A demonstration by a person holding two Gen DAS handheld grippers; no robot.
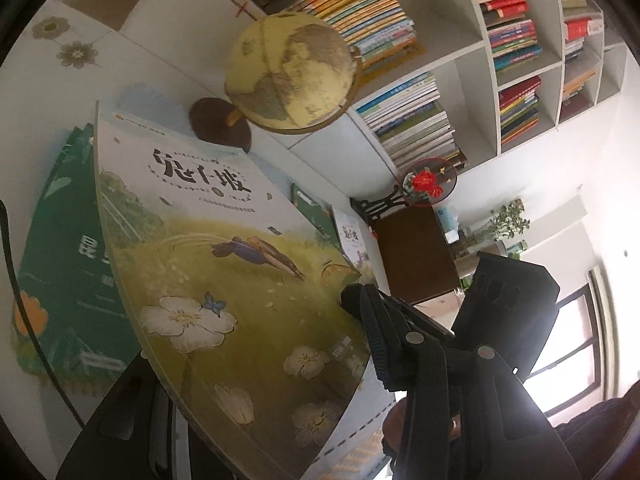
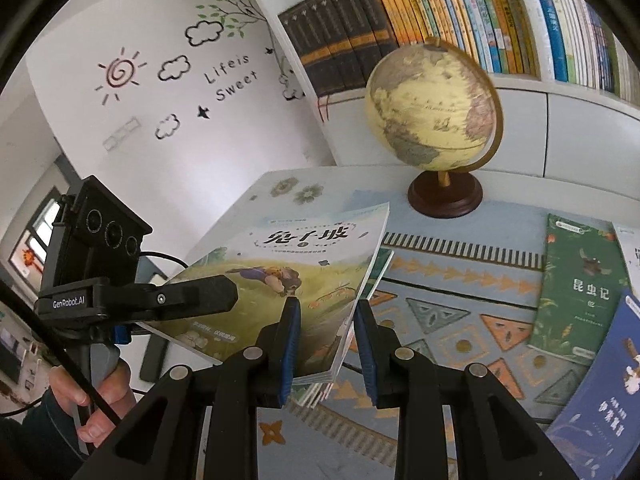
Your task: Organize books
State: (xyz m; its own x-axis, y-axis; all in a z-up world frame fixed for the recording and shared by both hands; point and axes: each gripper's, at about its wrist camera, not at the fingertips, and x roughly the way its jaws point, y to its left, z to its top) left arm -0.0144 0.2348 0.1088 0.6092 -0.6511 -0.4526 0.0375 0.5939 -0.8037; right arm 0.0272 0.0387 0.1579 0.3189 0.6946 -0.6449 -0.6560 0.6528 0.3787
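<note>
A stack of books [image 2: 280,264] with a rabbit-and-meadow cover [image 1: 224,248] on top hangs tilted over the table, held from two sides. My right gripper [image 2: 326,340] is shut on the stack's near corner, with blue pads [image 2: 290,332] on either side. My left gripper [image 2: 192,320] is shut on its left edge, one finger on the cover and one beneath. In the left wrist view my left gripper [image 1: 248,332] has the stack between its fingers. A green book [image 1: 68,240] sticks out below the top one. The right gripper's camera block [image 1: 508,296] shows beyond the stack.
A globe [image 2: 432,104] stands at the back of the patterned tablecloth [image 2: 460,280]. A green book [image 2: 576,284], a blue book [image 2: 596,392] and a white one [image 2: 632,256] lie flat on the right. White shelves [image 1: 512,40] full of books rise behind. A person's hand [image 2: 100,400] holds the left gripper.
</note>
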